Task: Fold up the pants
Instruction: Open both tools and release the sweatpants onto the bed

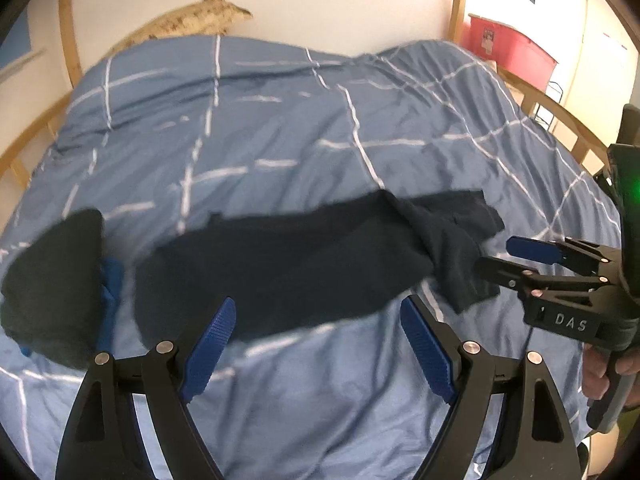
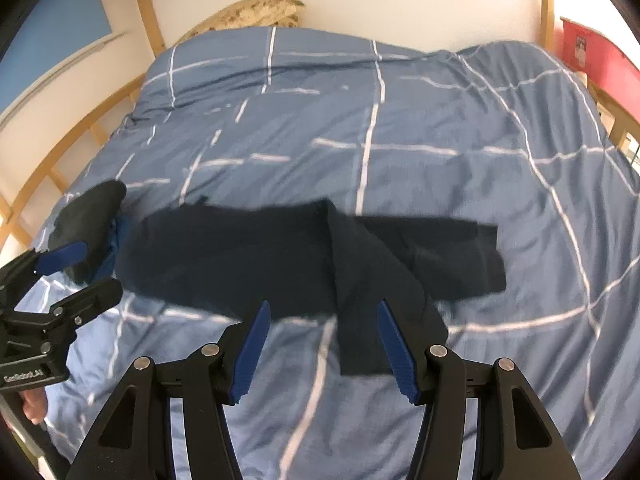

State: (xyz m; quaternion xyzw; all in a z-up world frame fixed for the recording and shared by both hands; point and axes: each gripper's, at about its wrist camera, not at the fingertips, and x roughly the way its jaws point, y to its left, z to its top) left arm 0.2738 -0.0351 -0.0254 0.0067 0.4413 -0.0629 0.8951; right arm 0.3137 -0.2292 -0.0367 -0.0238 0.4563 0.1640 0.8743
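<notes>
Our left gripper [image 1: 316, 354] and right gripper [image 2: 322, 350] both gape wide, holding nothing. At twelve o'clock the dark navy fleece pants [image 2: 304, 256] sprawl crosswise over the blue checked duvet [image 2: 400, 120], one leg kinked; folding looks barely begun.

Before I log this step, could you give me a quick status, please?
Both tools open, left, right, holding nothing. Dark pants on bedspread, unfolded. Folded dark clothes lie alongside.
</notes>
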